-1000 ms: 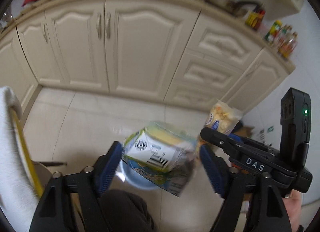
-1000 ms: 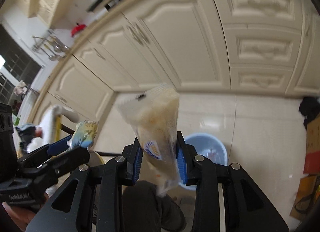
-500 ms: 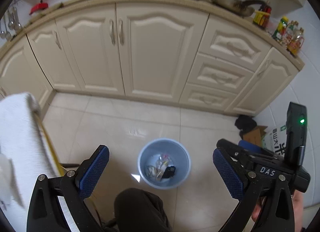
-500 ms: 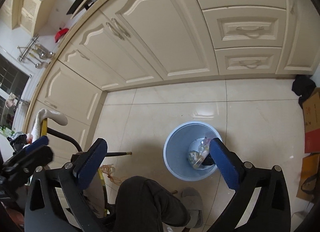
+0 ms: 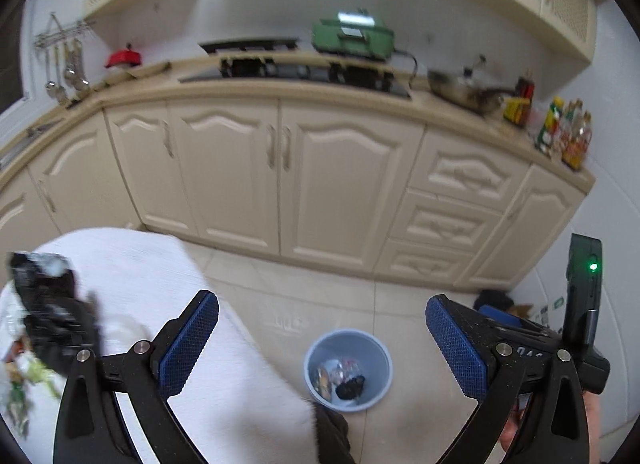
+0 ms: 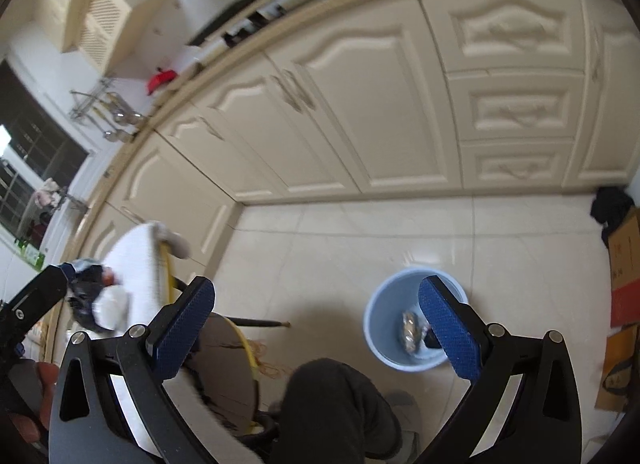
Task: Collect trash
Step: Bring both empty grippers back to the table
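— Two hand-held grippers, and neither carries anything: the left hand-held gripper [image 5: 322,342] and the right hand-held gripper [image 6: 316,330] both stand spread wide with nothing between the blue pads.

— Where is the trash, then?

— Some lies in the blue bin [image 5: 347,370] on the floor, below and ahead of both, just right of centre between the left one's fingers; the right one's right finger partly covers it in its own view. More waits on the white-covered bench [image 5: 168,304] to the left: a black crumpled wrapper [image 5: 44,304] sits left of the left one's left finger.

— So which step is this?

— Between drops, I'd judge: going for the next piece. The next move calls for swinging left over the bench, straddling the wrapper and closing on it, then carrying it over the bin.

— Any writing?

— Only a few white letters on the neighbouring gripper's body, half hidden and unreadable. Bottle labels on the kitchen counter are too blurred.
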Demonstrator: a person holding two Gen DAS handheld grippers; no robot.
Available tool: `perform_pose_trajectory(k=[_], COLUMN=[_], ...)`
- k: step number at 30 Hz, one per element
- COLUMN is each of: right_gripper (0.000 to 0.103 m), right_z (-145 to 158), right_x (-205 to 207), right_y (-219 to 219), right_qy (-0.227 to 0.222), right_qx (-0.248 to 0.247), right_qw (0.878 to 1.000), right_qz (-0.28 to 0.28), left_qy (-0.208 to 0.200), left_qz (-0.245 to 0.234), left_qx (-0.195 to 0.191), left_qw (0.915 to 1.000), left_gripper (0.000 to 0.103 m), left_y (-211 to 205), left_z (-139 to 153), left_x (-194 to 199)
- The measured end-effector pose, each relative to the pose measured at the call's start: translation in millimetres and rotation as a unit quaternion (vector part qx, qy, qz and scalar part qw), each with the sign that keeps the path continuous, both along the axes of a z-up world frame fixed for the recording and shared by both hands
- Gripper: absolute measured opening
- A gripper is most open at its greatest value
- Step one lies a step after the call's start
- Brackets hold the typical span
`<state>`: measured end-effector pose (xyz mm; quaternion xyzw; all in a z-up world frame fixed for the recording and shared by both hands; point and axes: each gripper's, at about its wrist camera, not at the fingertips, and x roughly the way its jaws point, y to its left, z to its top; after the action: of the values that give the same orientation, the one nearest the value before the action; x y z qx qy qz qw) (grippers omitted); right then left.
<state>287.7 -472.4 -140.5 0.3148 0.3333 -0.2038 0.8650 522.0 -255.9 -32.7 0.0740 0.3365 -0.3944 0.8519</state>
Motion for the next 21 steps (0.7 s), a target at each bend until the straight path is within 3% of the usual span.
perform_pose_trajectory(k=[10, 21], right_gripper=[0.103, 0.103], right_z=[80, 122], right_x=[38, 87], right_y=[87, 208], right_qy=[-0.063, -0.097], right_qx=[-0.061, -0.124], right_qw=[0.994, 0.971], right_qz=[0.069, 0.182], left_qy=[-0.047, -0.082], left_qz=[0.093, 0.227], left_qx=[-0.06, -0.098], left_qw=[0.9928, 0.9655], left_gripper=[0.102, 0.102], left_y=[156, 292], left_z=[44, 54], left_x=[-42, -108])
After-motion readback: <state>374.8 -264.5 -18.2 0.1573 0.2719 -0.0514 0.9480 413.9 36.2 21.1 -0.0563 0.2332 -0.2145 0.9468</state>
